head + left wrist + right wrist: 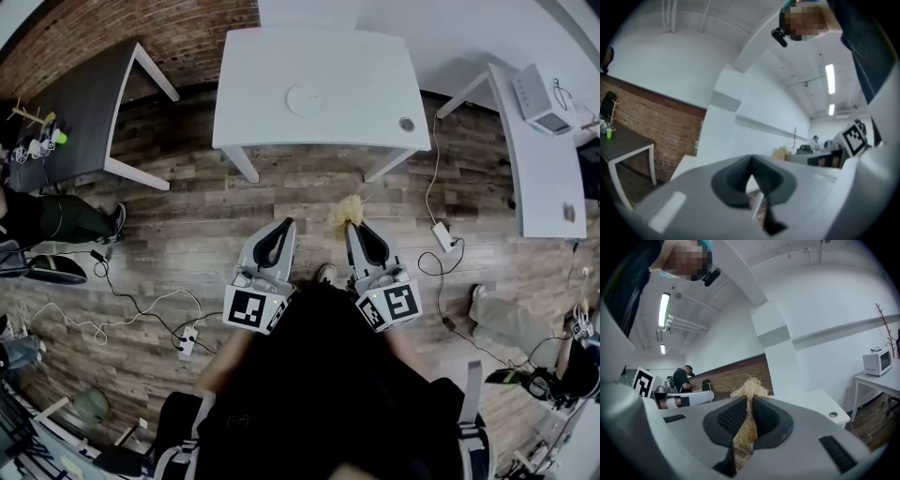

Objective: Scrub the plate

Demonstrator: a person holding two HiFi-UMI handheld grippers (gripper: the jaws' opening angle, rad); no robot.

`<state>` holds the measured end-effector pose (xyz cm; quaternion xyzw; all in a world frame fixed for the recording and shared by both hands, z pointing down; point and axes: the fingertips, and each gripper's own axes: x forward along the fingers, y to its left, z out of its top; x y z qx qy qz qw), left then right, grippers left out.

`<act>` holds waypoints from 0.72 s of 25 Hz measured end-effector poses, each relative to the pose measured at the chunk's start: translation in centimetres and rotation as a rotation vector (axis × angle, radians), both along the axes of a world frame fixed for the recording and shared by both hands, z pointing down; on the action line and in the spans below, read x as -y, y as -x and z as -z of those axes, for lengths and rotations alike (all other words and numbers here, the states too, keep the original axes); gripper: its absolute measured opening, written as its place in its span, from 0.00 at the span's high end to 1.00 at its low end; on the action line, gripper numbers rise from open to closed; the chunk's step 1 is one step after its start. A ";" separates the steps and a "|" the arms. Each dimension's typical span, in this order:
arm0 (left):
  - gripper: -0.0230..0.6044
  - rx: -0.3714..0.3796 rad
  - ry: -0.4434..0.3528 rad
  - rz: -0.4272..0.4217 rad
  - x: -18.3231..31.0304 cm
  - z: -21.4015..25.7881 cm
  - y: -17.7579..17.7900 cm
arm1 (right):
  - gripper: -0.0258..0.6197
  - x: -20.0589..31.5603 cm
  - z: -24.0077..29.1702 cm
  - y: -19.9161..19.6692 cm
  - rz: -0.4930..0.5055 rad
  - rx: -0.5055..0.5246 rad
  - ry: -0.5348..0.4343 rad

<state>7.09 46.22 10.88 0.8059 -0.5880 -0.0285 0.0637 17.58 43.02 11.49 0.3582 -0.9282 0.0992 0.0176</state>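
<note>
Wood floor [281, 202], brick wall [112, 28], white table [356, 103], dark table [75, 103].

Three tables share the room: a centre white table [366, 75], a dark table [84, 94] and a side white table [544, 178]. One plate [307, 98], one microwave [542, 98]. Two floor outlets, the near power strip [187, 343] and the far power strip [442, 236]. Two grippers — left gripper [284, 228], right gripper [352, 229] — and one straw scrubber [345, 212].

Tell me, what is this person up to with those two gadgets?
A person stands back from a white table, holding a gripper in each hand. The right gripper is clamped on a tuft of straw-coloured scrubbing fibre. The left gripper is closed on nothing. A white plate lies on the table, not yet touched, so no scrubbing is under way.
</note>
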 end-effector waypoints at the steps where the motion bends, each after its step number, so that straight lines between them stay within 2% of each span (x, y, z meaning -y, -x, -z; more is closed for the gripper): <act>1: 0.96 0.001 0.000 0.000 0.0 0.0 -0.2 | 0.91 0.0 0.0 -0.2 -0.002 0.006 0.005; 10: 0.96 0.011 0.016 0.022 0.3 0.0 -1.9 | 0.91 0.6 -0.4 -1.7 0.014 0.022 0.031; 18: 0.96 0.013 0.024 0.070 0.5 0.0 -4.4 | 0.91 1.1 -0.9 -3.6 0.073 0.006 0.025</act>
